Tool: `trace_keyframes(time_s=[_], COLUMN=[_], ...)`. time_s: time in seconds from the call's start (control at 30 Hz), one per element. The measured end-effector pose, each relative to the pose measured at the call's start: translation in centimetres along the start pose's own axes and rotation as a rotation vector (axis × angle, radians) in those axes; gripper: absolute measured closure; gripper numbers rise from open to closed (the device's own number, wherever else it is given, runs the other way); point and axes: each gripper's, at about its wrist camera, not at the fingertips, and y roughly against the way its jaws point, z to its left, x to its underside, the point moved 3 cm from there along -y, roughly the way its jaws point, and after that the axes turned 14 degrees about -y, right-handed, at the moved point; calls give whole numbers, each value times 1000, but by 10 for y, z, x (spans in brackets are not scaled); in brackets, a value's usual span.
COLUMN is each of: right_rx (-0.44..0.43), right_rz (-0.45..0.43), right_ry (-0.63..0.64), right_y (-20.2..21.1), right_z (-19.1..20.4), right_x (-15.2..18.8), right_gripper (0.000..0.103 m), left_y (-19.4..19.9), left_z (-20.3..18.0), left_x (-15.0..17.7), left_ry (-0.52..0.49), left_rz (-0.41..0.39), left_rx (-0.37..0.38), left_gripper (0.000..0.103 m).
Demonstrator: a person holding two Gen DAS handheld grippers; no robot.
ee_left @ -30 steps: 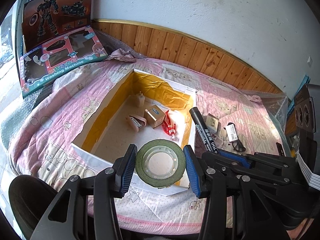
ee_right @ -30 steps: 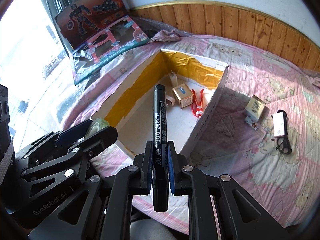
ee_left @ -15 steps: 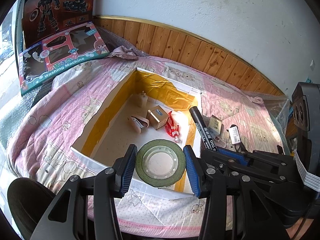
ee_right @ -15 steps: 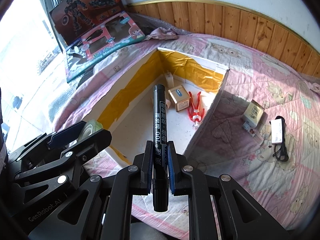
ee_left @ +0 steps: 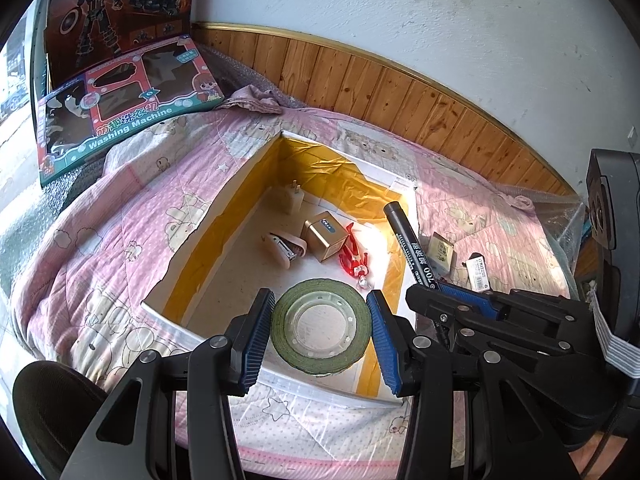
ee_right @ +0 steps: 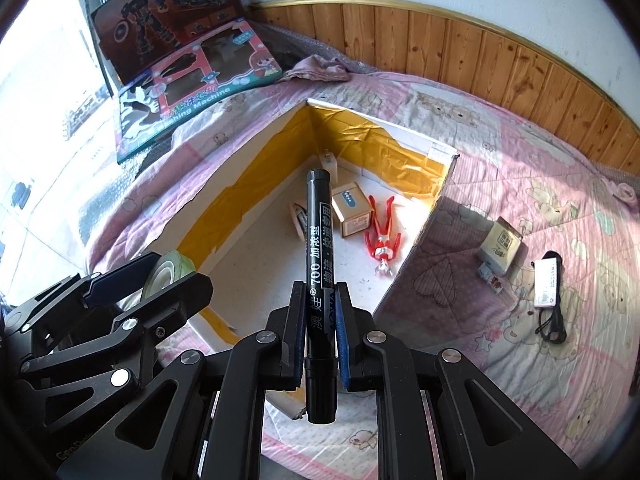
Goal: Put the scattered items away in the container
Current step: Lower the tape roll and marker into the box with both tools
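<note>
The left gripper (ee_left: 320, 326) jaws held the tape (ee_left: 320, 326) and the right gripper (ee_right: 318, 334) jaws pinched the pen (ee_right: 318, 248), both above the box (ee_left: 192, 252)

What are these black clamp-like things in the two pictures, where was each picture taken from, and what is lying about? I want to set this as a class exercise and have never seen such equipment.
They are two hand-held grippers, one in each of a person's hands, each with a wide-angle camera looking along its two fingers.

The left camera shows the left gripper closed on a roll of green tape. The right camera shows the right gripper clamped on a black marker.

Both hang over an open white box with yellow tape inside, resting on a pink quilt. In the box lie a white plug, a stapler, a small gold box and a red toy figure. On the quilt outside it remain a small carton and a labelled black cable.
</note>
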Motion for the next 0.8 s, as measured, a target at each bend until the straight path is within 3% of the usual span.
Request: trace_keyframes(time_s=[0.2,0.8], right_rx=[70,117], right_rz=[-38,-42], right_ry=[47,90], right_y=[-5,-27], right_z=[4,21], right_x=[-6,-19], right_gripper=[89,89], left_y=[-8,-23], left_z=[4,28], left_x=[-1,-1], left_ry=[6,50], left_rz=[11,27], left_rx=[4,6], left_gripper=[54,54])
